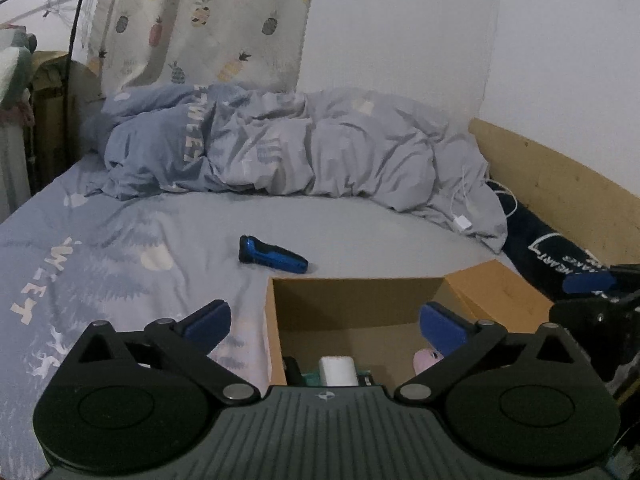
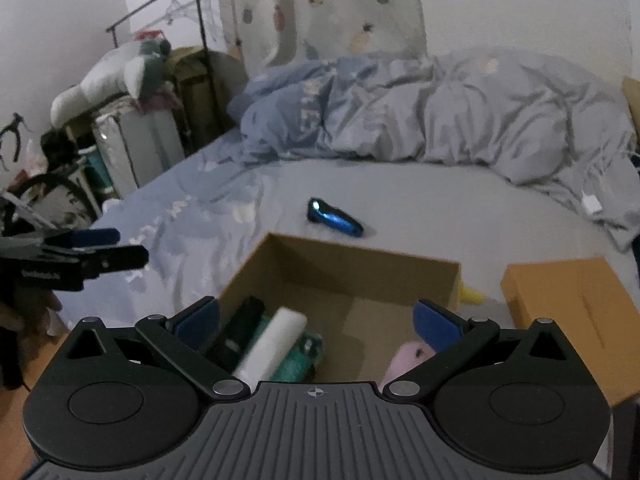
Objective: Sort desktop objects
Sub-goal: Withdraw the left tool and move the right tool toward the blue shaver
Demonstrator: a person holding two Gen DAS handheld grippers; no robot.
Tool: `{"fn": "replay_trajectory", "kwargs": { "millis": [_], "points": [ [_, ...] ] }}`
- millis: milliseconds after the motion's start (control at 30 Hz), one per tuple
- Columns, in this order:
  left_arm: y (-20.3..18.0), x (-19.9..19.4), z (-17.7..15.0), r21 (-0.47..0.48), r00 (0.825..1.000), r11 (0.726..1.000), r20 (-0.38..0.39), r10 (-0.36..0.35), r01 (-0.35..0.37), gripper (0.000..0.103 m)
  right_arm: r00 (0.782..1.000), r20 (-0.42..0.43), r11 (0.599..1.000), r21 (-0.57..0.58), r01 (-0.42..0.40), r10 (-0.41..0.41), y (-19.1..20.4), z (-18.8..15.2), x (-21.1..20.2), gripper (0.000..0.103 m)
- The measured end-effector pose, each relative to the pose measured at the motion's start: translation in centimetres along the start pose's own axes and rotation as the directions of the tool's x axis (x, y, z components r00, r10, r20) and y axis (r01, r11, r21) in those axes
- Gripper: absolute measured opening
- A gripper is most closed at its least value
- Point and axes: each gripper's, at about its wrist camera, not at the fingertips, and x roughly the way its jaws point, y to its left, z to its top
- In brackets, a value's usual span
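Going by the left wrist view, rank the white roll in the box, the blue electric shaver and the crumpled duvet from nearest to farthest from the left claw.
Left claw, open, over the cardboard box.
1. White roll: inside the box, just below the claw.
2. Blue electric shaver: on the sheet beyond the box's far wall, slightly left.
3. Crumpled duvet: heaped at the back of the bed.

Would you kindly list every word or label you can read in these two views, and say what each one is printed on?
"SWEET": white letters on the blue bed sheet, left wrist view, running sideways.
"SWEET": also on the crumpled duvet, partly lost in the folds.
"HEART": white letters on the dark pillow by the headboard; the other words beside it are too broken up to read.
White lettering on the left gripper, seen from the right wrist: too blurred to read.
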Motion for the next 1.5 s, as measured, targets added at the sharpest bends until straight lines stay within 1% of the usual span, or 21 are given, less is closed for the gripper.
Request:
{"fn": "replay_trajectory", "kwargs": {
  "millis": [333, 400, 500, 767, 967, 1100, 1233, 1500],
  "points": [
    [2.0, 0.5, 1.3, -0.054, 0.999, 0.998, 0.025, 0.021, -0.020, 0.103, 0.997, 0.063, 0.999, -0.023, -0.050, 0.051, 1.2, 4.0, 0.6, 0.103],
    [2.4, 0.7, 1.6, -0.066, 0.999, 0.998, 0.028, 0.025, -0.023, 0.103, 0.996, 0.057, 0.997, -0.031, -0.065, 0.067, 1.3, 4.8, 1.1, 0.103],
    [3.0, 0.9, 2.0, -0.084, 0.999, 0.996, 0.033, 0.032, -0.029, 0.103, 0.996, 0.056, 0.995, -0.068, -0.067, 0.071, 1.6, 6.3, 1.6, 0.103],
    [5.3, 1.8, 4.4, -0.124, 0.996, 0.991, 0.066, 0.064, -0.056, 0.103, 0.995, 0.063, 0.987, -0.146, -0.068, 0.078, 1.8, 10.7, 3.6, 0.103],
    [6.6, 3.2, 6.8, -0.140, 0.991, 0.988, 0.106, 0.085, -0.070, 0.103, 0.991, 0.088, 0.976, -0.199, -0.084, 0.103, 1.9, 14.4, 6.0, 0.103],
    [7.4, 4.4, 8.1, -0.161, 0.988, 0.985, 0.129, 0.083, -0.062, 0.103, 0.987, 0.106, 0.970, -0.223, -0.092, 0.118, 1.7, 16.6, 8.0, 0.103],
    [8.0, 5.9, 9.5, -0.174, 0.987, 0.983, 0.138, 0.080, -0.055, 0.103, 0.984, 0.112, 0.967, -0.228, -0.112, 0.140, 1.2, 18.6, 10.1, 0.103],
    [9.0, 9.4, 11.1, -0.188, 0.986, 0.982, 0.155, 0.062, -0.032, 0.103, 0.977, 0.136, 0.967, -0.221, -0.130, 0.163, -0.5, 22.3, 14.3, 0.103]
  ]
}}
